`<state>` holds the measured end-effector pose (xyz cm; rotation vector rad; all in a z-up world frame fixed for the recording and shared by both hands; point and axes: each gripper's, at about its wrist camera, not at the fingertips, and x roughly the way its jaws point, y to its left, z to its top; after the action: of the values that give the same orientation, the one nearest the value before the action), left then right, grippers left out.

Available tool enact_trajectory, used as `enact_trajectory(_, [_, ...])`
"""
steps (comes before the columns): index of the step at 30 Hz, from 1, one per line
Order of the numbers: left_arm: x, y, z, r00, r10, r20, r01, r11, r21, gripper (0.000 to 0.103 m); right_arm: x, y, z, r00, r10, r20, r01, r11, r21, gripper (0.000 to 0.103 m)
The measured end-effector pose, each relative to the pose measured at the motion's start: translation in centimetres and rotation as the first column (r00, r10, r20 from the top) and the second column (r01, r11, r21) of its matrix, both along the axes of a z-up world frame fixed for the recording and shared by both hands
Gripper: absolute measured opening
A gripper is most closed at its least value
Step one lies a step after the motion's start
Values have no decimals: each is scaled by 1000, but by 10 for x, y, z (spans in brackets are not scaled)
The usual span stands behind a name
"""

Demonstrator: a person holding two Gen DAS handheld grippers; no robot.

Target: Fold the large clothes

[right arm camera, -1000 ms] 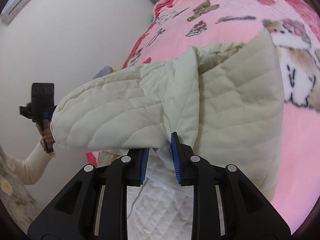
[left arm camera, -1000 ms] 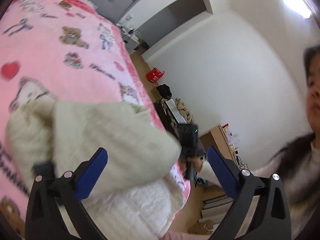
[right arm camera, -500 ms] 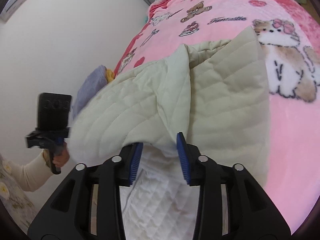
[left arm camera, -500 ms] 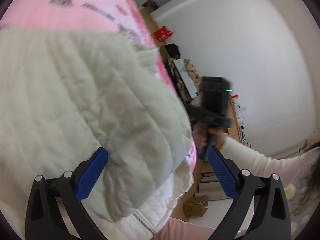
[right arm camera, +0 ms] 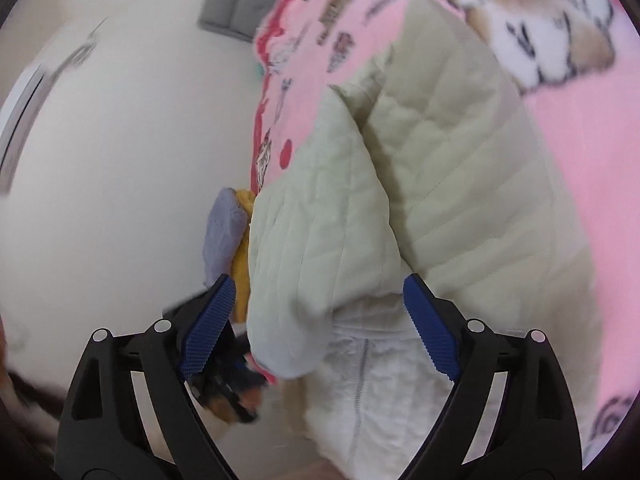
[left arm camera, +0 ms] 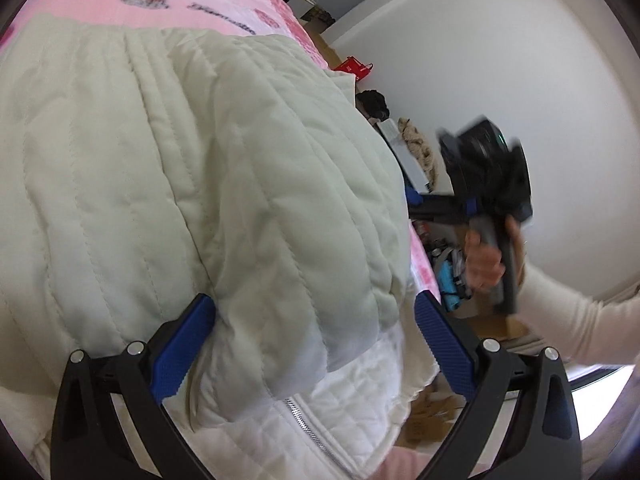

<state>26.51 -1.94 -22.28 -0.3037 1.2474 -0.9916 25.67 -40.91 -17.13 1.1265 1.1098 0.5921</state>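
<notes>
Quilted cream jacket (left arm camera: 208, 184) lies folded on the pink bed (left arm camera: 120, 12), hem and zip at the near edge. At left, the left gripper (left arm camera: 312, 336) hovers with fingers spread wide and released, a folded sleeve bulging between them but unpinched. At right, the right gripper (right arm camera: 316, 316) has just been opening; its fingers stand apart around the sleeve end (right arm camera: 292, 344), no longer grasping it. The jacket's long axis runs away from both grippers toward the headboard (right arm camera: 236, 4), the left gripper appearing closer. No containers are visible.
</notes>
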Motion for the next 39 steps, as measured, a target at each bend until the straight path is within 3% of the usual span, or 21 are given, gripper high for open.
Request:
enact_trajectory(1, [-2, 0, 1, 1000, 9, 12, -9, 1000, 1, 98, 6, 5, -4, 1000, 12, -28, -12, 1000, -7, 81])
enact_trajectory(2, [-3, 1, 1, 1000, 19, 16, -19, 1000, 0, 98, 11, 10, -6, 998, 30, -46, -31, 999, -13, 72])
enact_trajectory(3, [-4, 1, 1, 999, 31, 22, -31, 1000, 0, 98, 18, 19, -6, 996, 61, -60, -64, 997, -51, 59])
enact_trajectory(4, [-6, 2, 3, 999, 35, 29, -35, 999, 4, 98, 22, 23, -3, 996, 80, -50, -84, 992, -89, 52])
enact_trajectory(6, [-10, 2, 4, 998, 45, 49, -46, 999, 17, 98, 31, 36, 13, 989, 144, 31, -138, 980, -145, 25])
enact_trajectory(8, [-17, -1, 6, 994, 63, 86, -66, 998, 26, 98, 42, 46, 35, 978, 175, 109, -154, 972, -175, 15])
enact_trajectory(10, [-23, -3, 10, 988, 87, 127, -90, 996, 19, 98, 56, 62, 66, 950, 235, 207, -187, 956, -226, 13])
enact_trajectory(13, [-31, -5, 17, 977, 130, 171, -129, 991, -19, 98, 67, 83, 102, 877, 342, 336, -238, 919, -314, 12])
enact_trajectory(15, [-34, -9, 14, 972, 142, 185, -145, 989, 2, 98, 70, 83, 102, 857, 395, 330, -268, 890, -368, 11])
enact_trajectory(19, [-37, -19, 4, 975, 106, 197, -118, 992, 53, 98, 57, 43, 48, 924, 336, 180, -244, 884, -400, 11])
enact_trajectory(22, [-35, -19, 3, 984, 83, 158, -85, 996, 8, 98, 35, 12, -1, 968, 248, 31, -216, 891, -400, 12])
enact_trajectory(24, [-34, -20, -3, 991, 71, 112, -71, 997, -1, 98, 26, 7, -18, 977, 212, 13, -191, 903, -386, 16])
enact_trajectory(26, [-31, -18, -11, 994, 76, 84, -75, 997, -13, 98, 22, 9, -28, 978, 209, 12, -184, 887, -424, 19])
enact_trajectory(29, [-25, -8, -18, 992, 126, 20, -125, 991, -53, 98, 17, 7, -30, 988, 155, 2, -142, 913, -383, 35])
enact_trajectory(31, [-20, -1, -19, 988, 151, -19, -152, 984, -88, 98, 8, 5, -14, 990, 133, 40, -105, 908, -405, 45])
enact_trajectory(35, [-22, 0, -17, 989, 147, -8, -147, 985, -84, 98, -19, -1, 33, 986, 72, 148, -5, 913, -408, 49])
enact_trajectory(36, [-23, -1, -15, 989, 147, -10, -147, 986, -76, 98, -26, 3, 47, 978, 55, 203, 36, 908, -417, 55])
enact_trajectory(39, [-25, -7, -4, 988, 151, -19, -152, 987, -54, 98, -39, 30, 81, 919, 125, 373, 45, 908, -416, 55])
